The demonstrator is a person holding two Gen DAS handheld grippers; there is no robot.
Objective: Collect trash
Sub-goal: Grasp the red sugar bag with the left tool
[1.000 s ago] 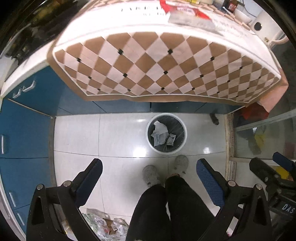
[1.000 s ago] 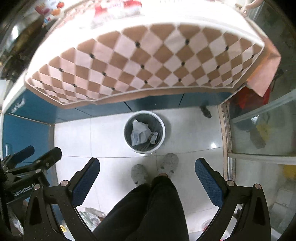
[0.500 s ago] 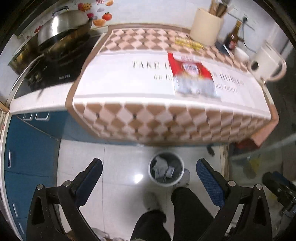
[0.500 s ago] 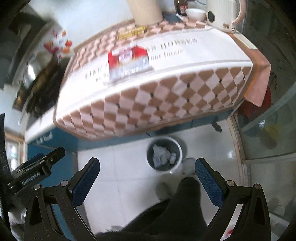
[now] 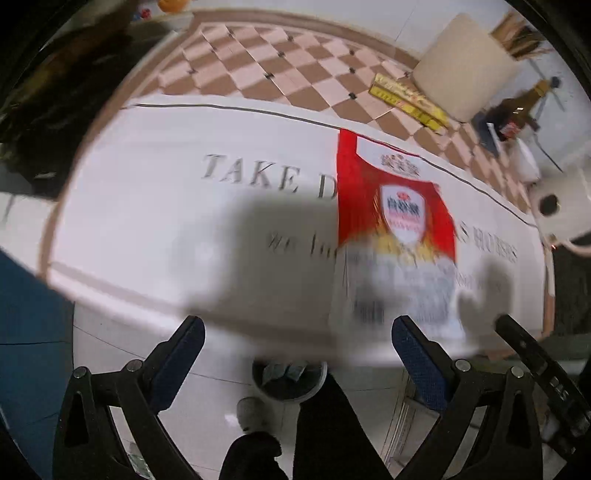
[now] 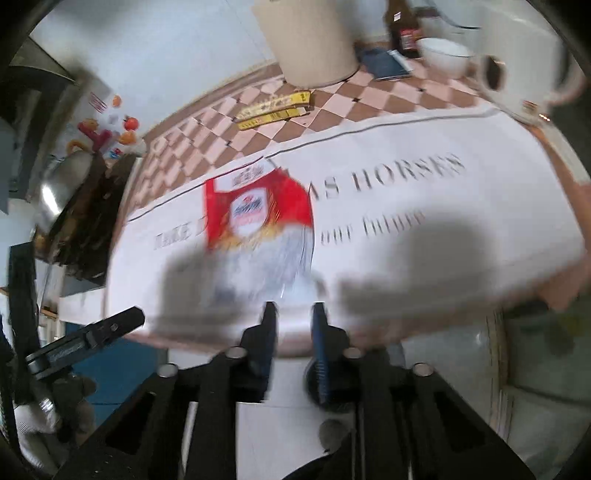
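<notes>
A flat red and silver snack bag (image 5: pixel 397 229) lies on the white cloth of the counter; it also shows in the right wrist view (image 6: pixel 258 225). My left gripper (image 5: pixel 295 350) is open and empty, just short of the counter's front edge, the bag ahead to its right. My right gripper (image 6: pixel 293 325) has its fingers nearly together with a narrow gap and nothing between them, just below the bag's near edge. The bin (image 5: pixel 288 376) with crumpled paper stands on the floor below the counter.
A checkered cloth (image 6: pixel 369 99) covers the counter's back. There stand a cream utensil holder (image 6: pixel 310 40), a dark bottle (image 6: pixel 404 33), a white bowl (image 6: pixel 443 55) and a white kettle (image 6: pixel 517 70). A yellow packet (image 6: pixel 275 107) lies flat. A stove with a wok (image 6: pixel 62 173) is left.
Both grippers have risen from the floor and bin to the countertop and closed in on the snack bag. The right gripper's fingers have gone from wide open to nearly together.
</notes>
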